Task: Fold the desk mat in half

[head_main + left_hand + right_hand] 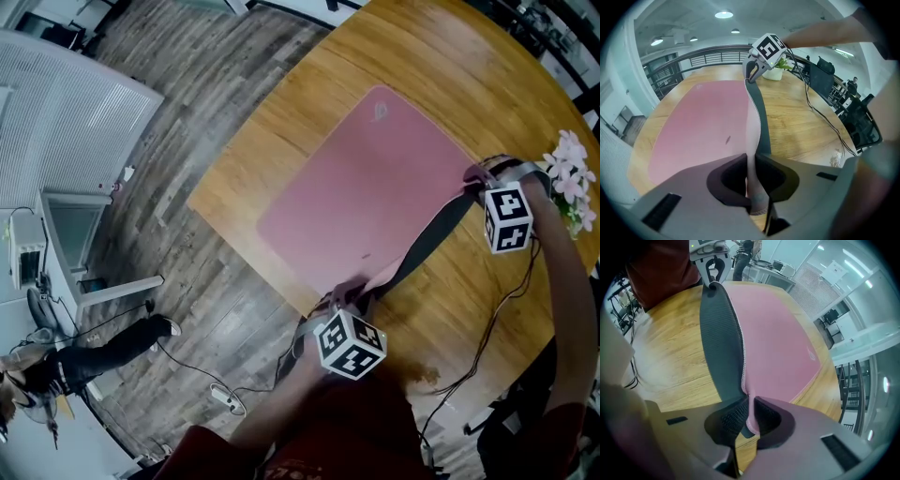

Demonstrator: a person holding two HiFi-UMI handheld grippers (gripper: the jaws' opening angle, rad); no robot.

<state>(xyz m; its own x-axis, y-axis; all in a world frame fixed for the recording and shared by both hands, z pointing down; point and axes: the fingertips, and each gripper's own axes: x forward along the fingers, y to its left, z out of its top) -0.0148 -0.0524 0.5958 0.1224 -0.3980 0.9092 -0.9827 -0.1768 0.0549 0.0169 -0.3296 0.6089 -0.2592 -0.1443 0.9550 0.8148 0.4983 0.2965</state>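
Both grippers are on the desk mat [366, 187], one at each end of its near side. The left gripper [752, 180] is clamped tight on one corner: its own view shows the thin pink sheet pinched upright between the two jaws. The right gripper [749, 416] is biting the other corner the same way, jaws pressed together on the stitched edge.

That near side is lifted off the tabletop [281, 103], and between the two grippers it hangs as a raised strip, curled over so the mat's dark underside faces up and toward the person. The rest of the mat lies flat, pink side up, running from the middle of the tabletop toward its far left edge, with its far corners down on the wood.

By the tabletop's right edge, just beside the right gripper, stand pale pink flowers [572, 178]. A black cable [497, 319] trails across the bare wood on the near right side.
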